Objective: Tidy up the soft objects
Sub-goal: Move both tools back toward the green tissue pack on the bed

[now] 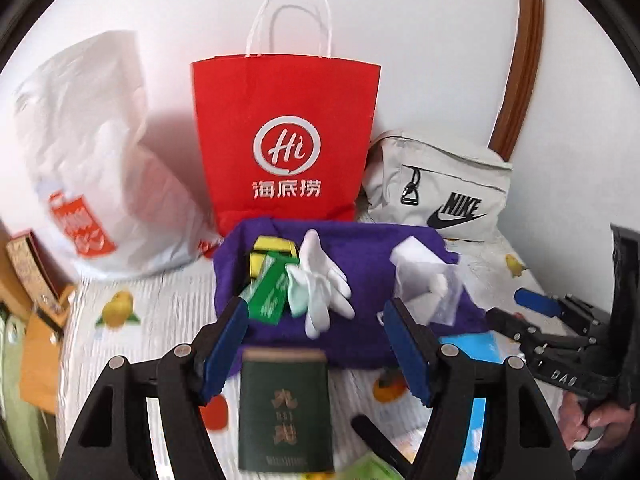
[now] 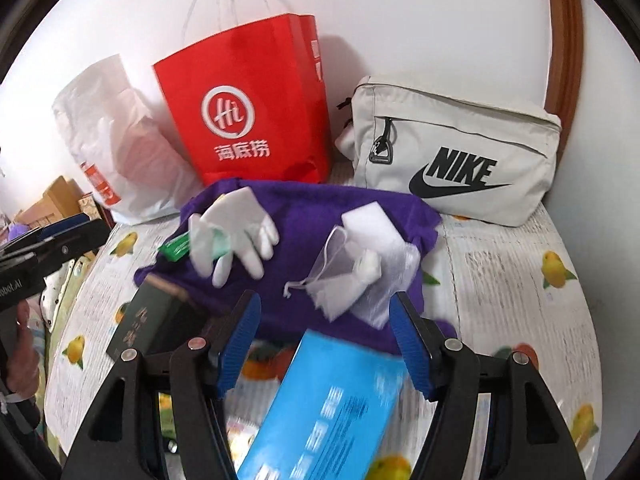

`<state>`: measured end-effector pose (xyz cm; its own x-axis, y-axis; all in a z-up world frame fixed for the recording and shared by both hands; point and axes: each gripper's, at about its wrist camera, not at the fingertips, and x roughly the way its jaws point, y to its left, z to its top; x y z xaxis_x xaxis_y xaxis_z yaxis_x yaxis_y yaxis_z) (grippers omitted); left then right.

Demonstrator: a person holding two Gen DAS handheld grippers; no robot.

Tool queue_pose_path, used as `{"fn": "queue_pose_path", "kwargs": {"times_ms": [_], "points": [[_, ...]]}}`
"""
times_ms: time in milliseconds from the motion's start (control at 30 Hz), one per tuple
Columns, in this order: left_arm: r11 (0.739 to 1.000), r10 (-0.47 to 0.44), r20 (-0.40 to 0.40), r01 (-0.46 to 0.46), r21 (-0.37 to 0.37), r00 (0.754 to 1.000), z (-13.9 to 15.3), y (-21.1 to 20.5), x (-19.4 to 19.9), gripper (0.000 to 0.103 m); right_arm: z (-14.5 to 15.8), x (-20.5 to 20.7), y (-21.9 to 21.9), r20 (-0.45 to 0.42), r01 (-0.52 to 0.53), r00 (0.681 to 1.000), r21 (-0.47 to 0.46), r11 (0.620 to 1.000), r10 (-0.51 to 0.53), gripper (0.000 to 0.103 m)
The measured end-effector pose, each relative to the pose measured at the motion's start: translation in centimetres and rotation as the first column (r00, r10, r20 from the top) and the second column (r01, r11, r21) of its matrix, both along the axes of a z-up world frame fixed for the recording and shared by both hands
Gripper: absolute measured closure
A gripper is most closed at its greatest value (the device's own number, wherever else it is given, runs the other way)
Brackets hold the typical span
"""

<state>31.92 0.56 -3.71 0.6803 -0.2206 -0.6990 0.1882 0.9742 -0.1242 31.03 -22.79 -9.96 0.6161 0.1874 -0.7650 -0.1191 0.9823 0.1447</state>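
Note:
A purple cloth lies on the table. On it are white gloves, a white sponge block, a sheer drawstring pouch, a green packet and a yellow block. My left gripper is open, just before the cloth's near edge, above a dark green box. My right gripper is open over the cloth's near edge, above a blue box; it also shows in the left wrist view.
A red paper bag, a white plastic bag and a grey Nike pouch stand at the back against the wall. The fruit-print tablecloth covers the table. Cardboard boxes sit at the left.

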Motion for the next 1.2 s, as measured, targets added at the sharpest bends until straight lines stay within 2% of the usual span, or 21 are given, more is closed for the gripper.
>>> {"fn": "queue_pose_path", "kwargs": {"times_ms": [100,233,467,600,700,900,1033,1200], "points": [[1.000,0.016,-0.004,-0.016,0.011,1.000,0.0,0.7,-2.1,0.035,0.8,-2.7,0.4,0.027,0.005,1.000,-0.010,1.000,-0.005,0.037],[1.000,0.022,-0.061,-0.021,0.019,0.998,-0.6,1.1,-4.4,0.034,0.9,-5.2,0.1,0.006,0.016,1.000,0.032,0.999,-0.016,0.037],[0.999,0.025,-0.058,-0.023,0.039,0.998,-1.3,1.2,-9.2,0.034,1.0,-9.4,-0.3,0.008,0.038,0.999,0.035,0.999,-0.038,0.037],[0.999,0.031,-0.072,-0.029,0.036,0.997,-3.1,1.6,-11.3,0.034,0.8,-11.7,-0.8,0.022,0.040,0.999,0.031,0.999,-0.041,0.037],[0.999,0.028,-0.118,-0.024,0.035,0.993,-4.9,1.6,-12.4,0.034,0.5,-13.3,-1.2,0.023,0.045,0.999,0.033,0.998,-0.046,0.037],[0.998,-0.034,-0.157,0.041,0.039,0.987,-8.5,0.8,-13.8,0.031,-1.0,-15.5,-1.3,0.012,0.045,0.999,0.048,0.998,-0.045,0.037],[0.994,-0.100,-0.190,0.104,0.015,0.977,-10.7,0.2,-13.9,0.031,-2.1,-16.3,-1.1,-0.002,0.035,0.999,0.040,0.999,-0.035,0.037],[0.979,-0.161,-0.192,0.181,0.092,0.968,-12.5,-1.4,-13.5,0.031,-3.5,-16.3,-0.9,-0.036,0.040,0.999,0.043,0.998,-0.039,0.037]]}}
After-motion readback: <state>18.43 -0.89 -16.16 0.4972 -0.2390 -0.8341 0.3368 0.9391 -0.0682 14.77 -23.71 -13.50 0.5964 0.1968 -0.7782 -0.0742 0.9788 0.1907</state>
